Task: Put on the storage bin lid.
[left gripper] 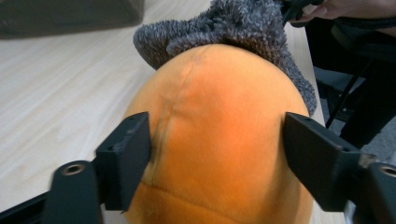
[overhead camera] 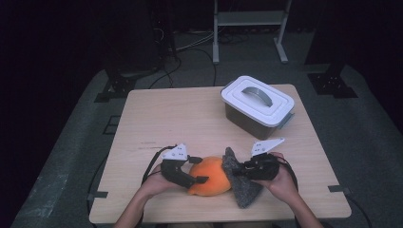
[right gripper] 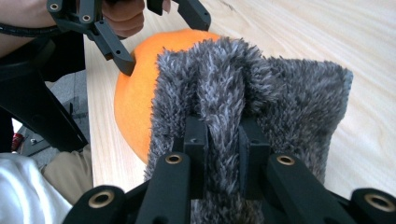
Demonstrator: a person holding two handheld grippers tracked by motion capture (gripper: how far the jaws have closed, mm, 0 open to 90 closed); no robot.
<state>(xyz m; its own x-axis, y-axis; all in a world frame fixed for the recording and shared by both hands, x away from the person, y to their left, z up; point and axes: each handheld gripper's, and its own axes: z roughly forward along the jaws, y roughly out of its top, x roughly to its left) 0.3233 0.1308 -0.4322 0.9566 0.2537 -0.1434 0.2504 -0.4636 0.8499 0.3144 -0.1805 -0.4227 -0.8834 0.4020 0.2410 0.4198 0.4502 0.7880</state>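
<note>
In the high view, a round orange plush ball lies near the front edge of the light wooden tabletop. A fuzzy grey cloth piece touches its right side. The left gripper sits around the ball. The right gripper pinches the cloth. A white lidded plastic box with a grey handle stands well apart at the back.

In the left gripper view, the two black jaws stand on both sides of the orange ball, and the right one shows a small gap. The grey cloth lies behind.

In the right gripper view, the jaws squeeze a fold of grey cloth tight. The orange ball lies beside it, with the left gripper around it.
</note>
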